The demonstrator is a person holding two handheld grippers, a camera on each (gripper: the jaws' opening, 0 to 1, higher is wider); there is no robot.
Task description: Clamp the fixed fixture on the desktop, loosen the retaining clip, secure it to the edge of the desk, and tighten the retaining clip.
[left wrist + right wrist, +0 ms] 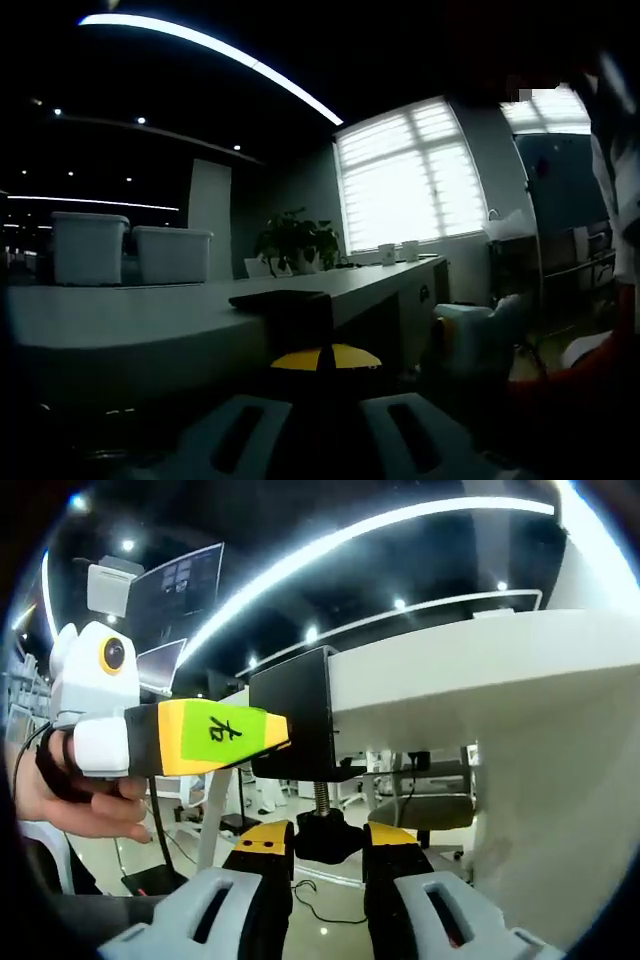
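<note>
Right gripper view: right tool clamped on knob under desk, left tool on fixture.

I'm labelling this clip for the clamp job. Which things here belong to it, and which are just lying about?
Part of the job:
- black clamp fixture on the desk edge
- its screw knob, between the right tool's jaws
- left tool, holding the fixture

Lying about:
- two white bins
- potted plant
- two cups

Matt black metal fixture (its screw threaded) grips a smooth white desk.
</note>
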